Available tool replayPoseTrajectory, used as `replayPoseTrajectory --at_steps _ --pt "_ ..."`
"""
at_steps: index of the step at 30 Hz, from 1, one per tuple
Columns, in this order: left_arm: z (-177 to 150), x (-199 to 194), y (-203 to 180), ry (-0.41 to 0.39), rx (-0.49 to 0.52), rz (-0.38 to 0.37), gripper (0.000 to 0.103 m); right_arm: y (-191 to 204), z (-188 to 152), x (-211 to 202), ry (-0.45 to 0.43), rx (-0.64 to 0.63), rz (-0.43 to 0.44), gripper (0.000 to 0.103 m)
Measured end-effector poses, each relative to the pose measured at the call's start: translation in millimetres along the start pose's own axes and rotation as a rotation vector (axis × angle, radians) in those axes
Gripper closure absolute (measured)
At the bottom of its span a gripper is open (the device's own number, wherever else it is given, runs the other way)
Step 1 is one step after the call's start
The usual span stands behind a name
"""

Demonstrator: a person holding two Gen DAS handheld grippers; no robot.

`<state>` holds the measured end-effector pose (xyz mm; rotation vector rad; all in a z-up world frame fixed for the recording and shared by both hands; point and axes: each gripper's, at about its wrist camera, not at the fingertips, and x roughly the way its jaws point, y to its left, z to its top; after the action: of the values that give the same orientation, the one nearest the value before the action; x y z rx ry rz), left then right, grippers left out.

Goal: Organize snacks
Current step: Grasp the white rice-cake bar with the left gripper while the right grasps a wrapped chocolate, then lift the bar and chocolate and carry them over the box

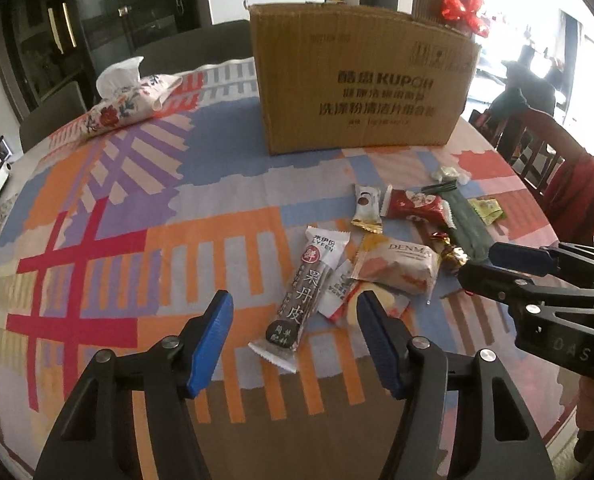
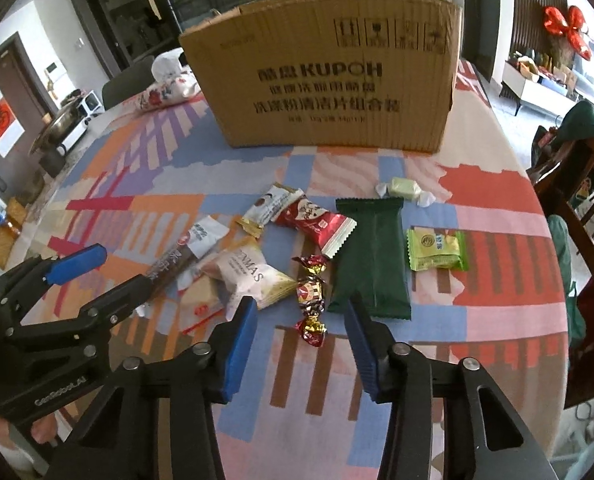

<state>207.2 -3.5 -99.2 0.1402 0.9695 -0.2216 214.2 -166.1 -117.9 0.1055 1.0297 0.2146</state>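
Snacks scattered on the bench in front of a brown cardboard box, which stands at 12 o'clock, well apart from them. Dark fruit-leather bar lying lengthwise between the left tool's blue pads, untouched; jaws partly open, nothing gripped. Pale Denmark-labelled pack just beside the bar at 2 o'clock, overlapping a white-and-red wrapper. Gold-and-red foil candy just ahead of the right tool, between its pads in line of sight; contact not discernible; jaws partly open, narrower than the left, nothing seen clamped. Dark green pack at 1 o'clock of the candy, its near corner by the right pad. Red pack and white-gold pack at 11 o'clock. Light green sachet at 3 o'clock of the green pack; pale wrapped sweet beyond. Floral tissue pouch at far 10 o'clock.
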Motion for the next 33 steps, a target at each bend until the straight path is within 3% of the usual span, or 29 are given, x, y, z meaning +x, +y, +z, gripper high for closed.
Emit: replayPoseTrajectory --at_steps 10,19,27,33 --pt "9.1 26.2 1.1 0.044 -0.005 -0.028 0.045 1.9 5.2 12.9 0.02 -0.012 -0.016 0.068" --pt "17.0 43.2 4.4 0.092 -0.06 -0.071 0.059 3.1 11.9 27.4 0.048 0.003 -0.005 0.077" --pt "19.6 48.3 5.9 0.113 -0.09 -0.087 0.083 1.8 12.5 32.2 0.049 0.017 -0.001 0.084" --pt "20.4 32.3 4.5 0.079 -0.079 -0.067 0.086 2.7 11.6 25.2 0.031 0.009 0.003 0.084"
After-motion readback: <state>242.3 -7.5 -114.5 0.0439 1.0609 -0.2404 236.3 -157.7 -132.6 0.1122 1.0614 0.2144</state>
